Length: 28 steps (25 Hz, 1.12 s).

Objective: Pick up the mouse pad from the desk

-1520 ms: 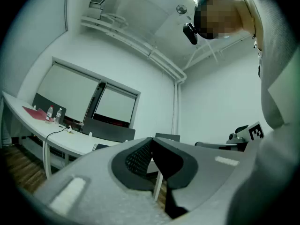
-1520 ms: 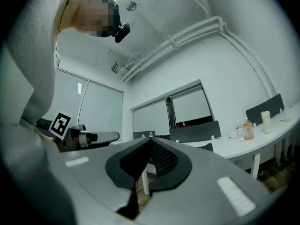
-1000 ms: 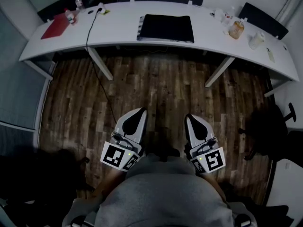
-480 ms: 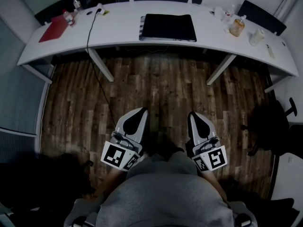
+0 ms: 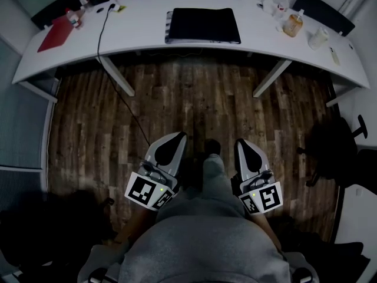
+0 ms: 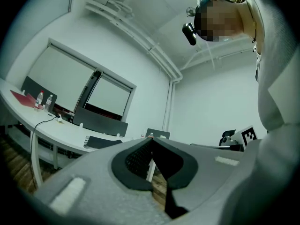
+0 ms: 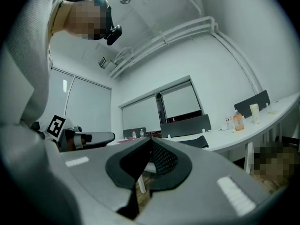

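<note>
A black mouse pad [image 5: 204,25] lies flat on the long white curved desk [image 5: 141,37], near its middle, well ahead of me. It also shows as a dark slab on the desk in the left gripper view [image 6: 101,142] and the right gripper view [image 7: 192,142]. My left gripper [image 5: 175,138] is held close to my body over the wooden floor, jaws shut with nothing between them. Beside it, my right gripper [image 5: 242,143] is likewise shut and empty. Both point toward the desk, far short of the pad.
On the desk's left end lie a red folder [image 5: 53,32], small bottles [image 5: 73,17] and a black cable [image 5: 109,63] that trails to the floor. Bottles and cups [image 5: 293,23] stand at the right end. Dark chairs [image 5: 321,13] sit behind the desk; another chair [image 5: 336,152] stands at right.
The desk and pad have slid toward the top of the head view. A foot now shows on the floor between the grippers. Both grippers stay shut at my waist.
</note>
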### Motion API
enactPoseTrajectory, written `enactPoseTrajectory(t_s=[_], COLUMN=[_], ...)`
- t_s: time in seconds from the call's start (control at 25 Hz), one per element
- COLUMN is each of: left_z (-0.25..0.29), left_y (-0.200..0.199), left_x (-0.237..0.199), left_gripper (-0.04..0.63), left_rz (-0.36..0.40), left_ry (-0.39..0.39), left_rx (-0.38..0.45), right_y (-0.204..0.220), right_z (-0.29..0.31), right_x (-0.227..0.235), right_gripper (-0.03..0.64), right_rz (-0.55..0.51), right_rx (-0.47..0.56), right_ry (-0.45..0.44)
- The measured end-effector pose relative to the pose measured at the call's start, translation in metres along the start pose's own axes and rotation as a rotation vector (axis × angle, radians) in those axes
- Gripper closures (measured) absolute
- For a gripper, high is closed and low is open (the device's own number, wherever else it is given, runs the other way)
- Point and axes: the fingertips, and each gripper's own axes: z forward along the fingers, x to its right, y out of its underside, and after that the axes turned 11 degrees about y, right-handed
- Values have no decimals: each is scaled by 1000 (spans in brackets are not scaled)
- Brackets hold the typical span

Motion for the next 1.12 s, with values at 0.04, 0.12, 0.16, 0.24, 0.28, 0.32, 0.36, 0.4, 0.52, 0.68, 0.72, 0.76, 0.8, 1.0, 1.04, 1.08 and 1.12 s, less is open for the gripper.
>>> enactPoseTrajectory(t_s=[0.04,0.12,0.16,0.24,0.28,0.32,0.36,0.4,0.52,0.68,0.72,0.76,0.8,1.0,1.04,1.08,1.12], left_z=[3,9,14,26,34,43,52,62,95,137,147,157,166,205,212,219,224], left_y=[-1,-4,-4,-4,-4,-4,-4,-5,-12,-26,-29,-32,-33,-31,-31,-31,-31], left_x=[-3,-11,-16,-28,-35,-42,-49,-57,-82,-113,-119,-123,-128,-147,-149,-152,-154], left_gripper=[603,603,603,603,603,603,603,603,603,603,603,603,603,603,603,603,603], left_rz=[7,27,34,38,40,41,43,47,56,67,74,82,88,91,94,99,105], left_ry=[-4,-16,-24,-38,-44,-50,-56,-61,-77,-107,-110,-110,-111,-135,-137,-139,-142], left_rx=[1,3,2,-3,-3,-2,1,4,24,57,62,65,67,61,62,63,63], right_y=[0,0,1,0,0,-1,-2,-3,-13,-28,-31,-33,-35,-40,-41,-42,-42], right_z=[4,17,25,43,52,63,74,85,122,167,176,184,193,226,232,237,243], right_x=[3,9,13,23,29,36,43,50,73,102,109,115,122,151,155,158,160], right_gripper=[618,618,618,618,619,618,618,618,620,620,619,618,620,618,619,620,620], right_rz=[-3,-1,4,11,11,9,7,8,12,-2,-3,-5,-8,-8,-8,-5,1], right_rx=[3,7,8,11,12,13,13,14,26,39,40,40,40,42,40,36,29], right_ry=[-3,-13,-17,-26,-30,-34,-40,-46,-65,-91,-97,-103,-108,-130,-138,-147,-155])
